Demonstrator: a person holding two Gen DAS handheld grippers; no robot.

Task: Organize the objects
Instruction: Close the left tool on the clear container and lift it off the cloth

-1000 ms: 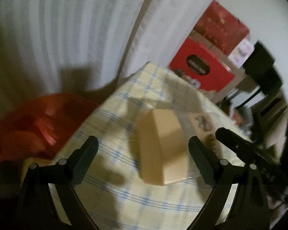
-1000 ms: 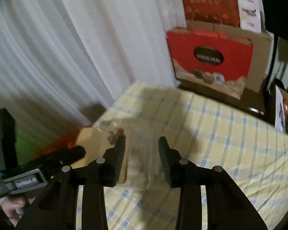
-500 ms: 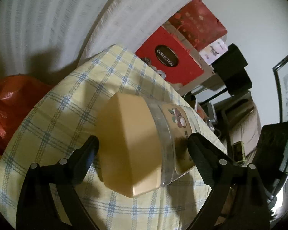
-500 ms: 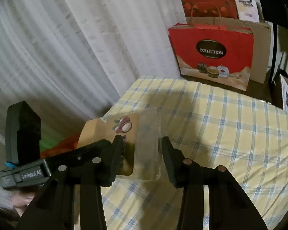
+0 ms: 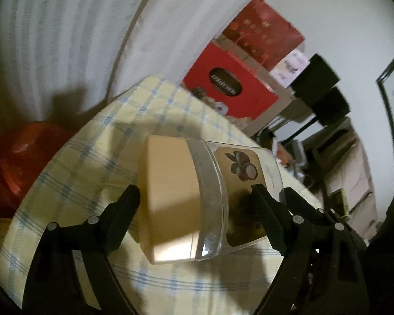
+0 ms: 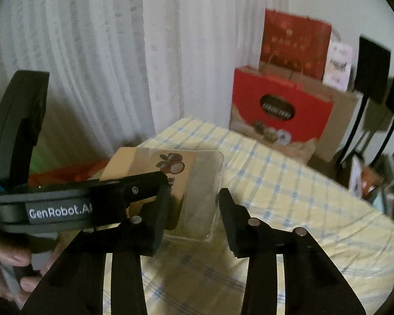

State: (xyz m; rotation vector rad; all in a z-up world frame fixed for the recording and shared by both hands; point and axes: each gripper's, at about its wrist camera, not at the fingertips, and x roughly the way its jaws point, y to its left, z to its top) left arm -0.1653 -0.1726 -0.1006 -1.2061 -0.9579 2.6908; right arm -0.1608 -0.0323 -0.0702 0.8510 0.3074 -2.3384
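A tan box with a clear plastic sleeve and a fruit picture point(image 5: 186, 197) lies on the yellow checked tablecloth point(image 5: 97, 157). My left gripper point(image 5: 197, 202) straddles the box; its jaws stand at the box's two sides, and contact is unclear. In the right wrist view the box point(image 6: 176, 178) sits ahead, and the left gripper's finger point(image 6: 134, 191) crosses in front of it. My right gripper point(image 6: 194, 215) holds the clear sleeve end of the box between its fingers.
A red "Collection" gift bag point(image 6: 281, 113) and a red bag behind it point(image 6: 294, 47) stand past the table's far edge. White curtains point(image 6: 105, 52) hang at left. A red plastic bag point(image 5: 18, 162) lies beside the table's left edge. Dark stands point(image 6: 373, 78) stand at right.
The left gripper's jaws have narrowed around the box and it has drawn closer. The right gripper stays at the sleeve end; its view has swung left.
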